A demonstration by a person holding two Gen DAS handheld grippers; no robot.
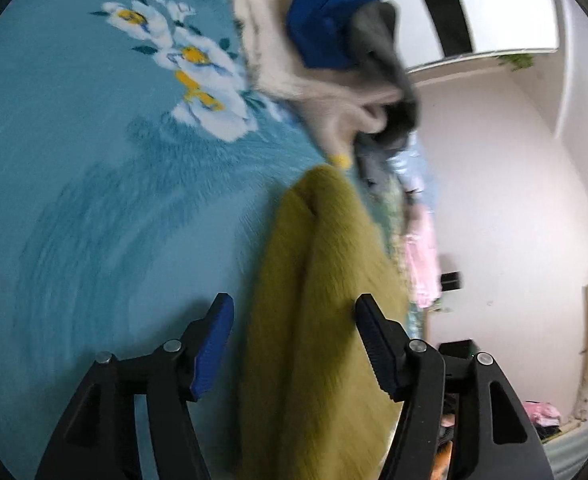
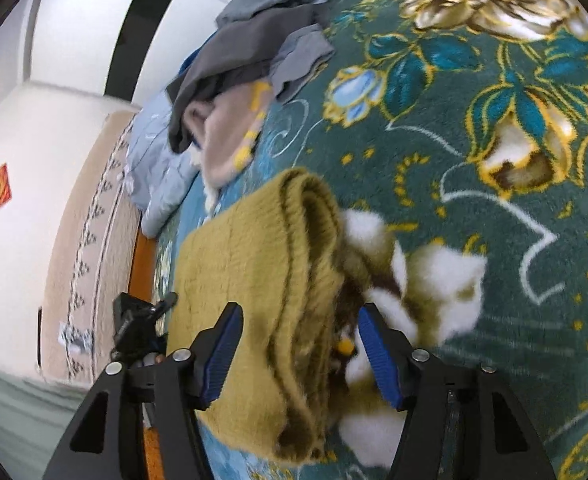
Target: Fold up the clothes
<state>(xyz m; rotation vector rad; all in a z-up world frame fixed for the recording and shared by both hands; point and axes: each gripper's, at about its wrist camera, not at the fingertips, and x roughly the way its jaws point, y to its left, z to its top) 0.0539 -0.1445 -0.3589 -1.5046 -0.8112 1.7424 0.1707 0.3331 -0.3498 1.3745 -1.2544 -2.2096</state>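
Note:
An olive-green fuzzy sweater (image 1: 317, 304) lies folded on the blue flowered blanket (image 1: 94, 168). My left gripper (image 1: 292, 322) is open, its blue-padded fingers on either side of the sweater's near part. In the right wrist view the same sweater (image 2: 262, 280) lies folded on the dark green flowered blanket (image 2: 473, 208), its thick folded edge running between the fingers. My right gripper (image 2: 299, 332) is open around that edge. Neither gripper holds the cloth.
A pile of unfolded clothes, beige, blue and grey (image 1: 333, 40), lies further along the bed; it also shows in the right wrist view (image 2: 254, 60). A light blue pillow (image 2: 154, 168) lies by the headboard. The bed edge and pink wall (image 1: 493, 200) are to the right.

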